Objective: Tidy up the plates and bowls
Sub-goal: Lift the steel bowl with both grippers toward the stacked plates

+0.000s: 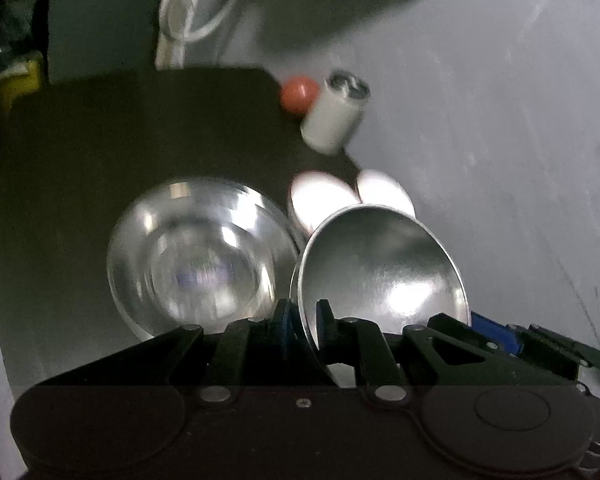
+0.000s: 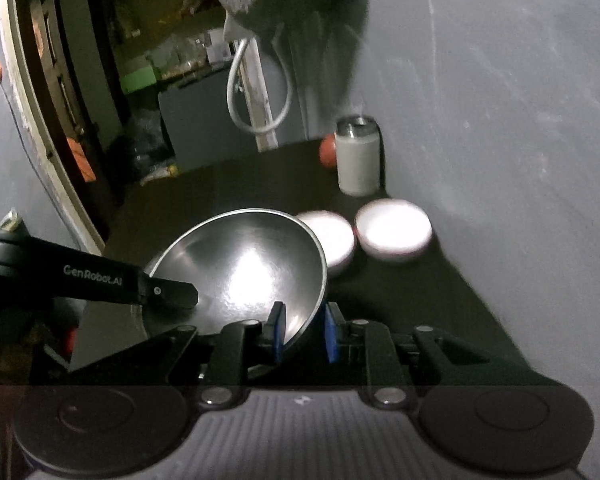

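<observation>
A shiny steel bowl [image 1: 380,264] [image 2: 240,268] hangs tilted above the dark table [image 1: 100,140]. My left gripper [image 1: 304,320] is shut on its rim, one finger inside and one outside. My right gripper [image 2: 304,332] is shut on the same bowl's near rim between its blue pads [image 2: 278,332]. The left gripper's finger [image 2: 172,294] shows on the bowl's left rim in the right wrist view. A second steel bowl [image 1: 196,268] rests upright on the table, left of the held one. Two white bowls [image 1: 320,200] [image 2: 394,232] sit side by side behind.
A white can [image 1: 336,116] [image 2: 358,156] and a red ball [image 1: 298,94] [image 2: 327,152] stand at the table's far right corner, against a grey wall [image 2: 500,120]. A white cable [image 2: 256,92] hangs beyond the far edge. Cluttered shelves and a door frame lie to the left.
</observation>
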